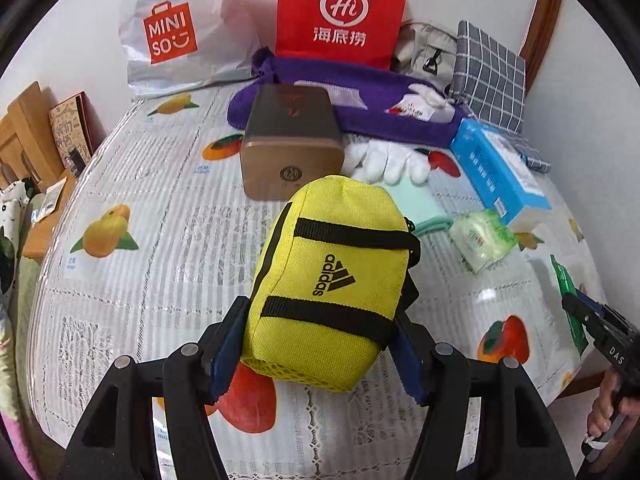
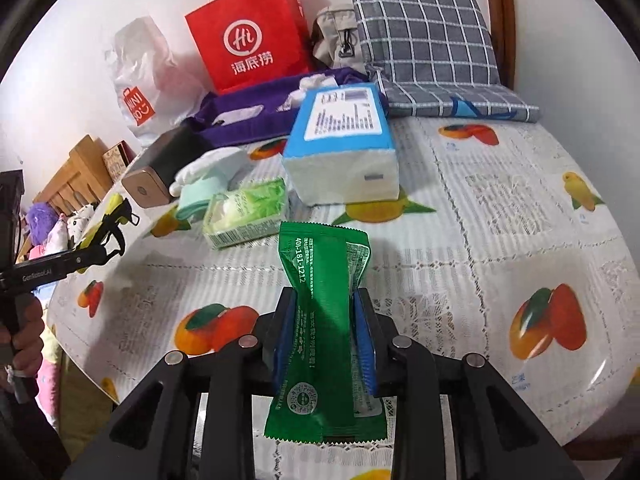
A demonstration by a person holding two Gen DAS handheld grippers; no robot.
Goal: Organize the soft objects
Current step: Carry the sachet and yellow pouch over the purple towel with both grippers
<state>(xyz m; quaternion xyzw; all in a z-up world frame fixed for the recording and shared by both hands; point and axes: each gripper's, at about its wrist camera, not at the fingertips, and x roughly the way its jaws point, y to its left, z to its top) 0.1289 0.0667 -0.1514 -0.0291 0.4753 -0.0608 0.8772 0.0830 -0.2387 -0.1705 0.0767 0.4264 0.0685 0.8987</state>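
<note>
My left gripper [image 1: 316, 344] is shut on a yellow adidas pouch [image 1: 332, 276] and holds it above the fruit-print tablecloth [image 1: 152, 216]. My right gripper [image 2: 326, 320] is shut on a green sachet [image 2: 324, 320], pinched at its middle above the table. The right gripper with the green sachet [image 1: 570, 308] shows at the right edge of the left wrist view. The left gripper [image 2: 108, 236] with a bit of yellow pouch shows at the left of the right wrist view.
On the table lie a brown box [image 1: 290, 140], white gloves [image 1: 388, 160], a mint cloth [image 1: 420, 204], a green tissue pack [image 2: 248, 212], a blue tissue pack [image 2: 344, 144], a purple cloth [image 1: 360, 108], a checked cushion [image 2: 428, 44], a red bag [image 1: 340, 12] and a Miniso bag [image 1: 176, 36].
</note>
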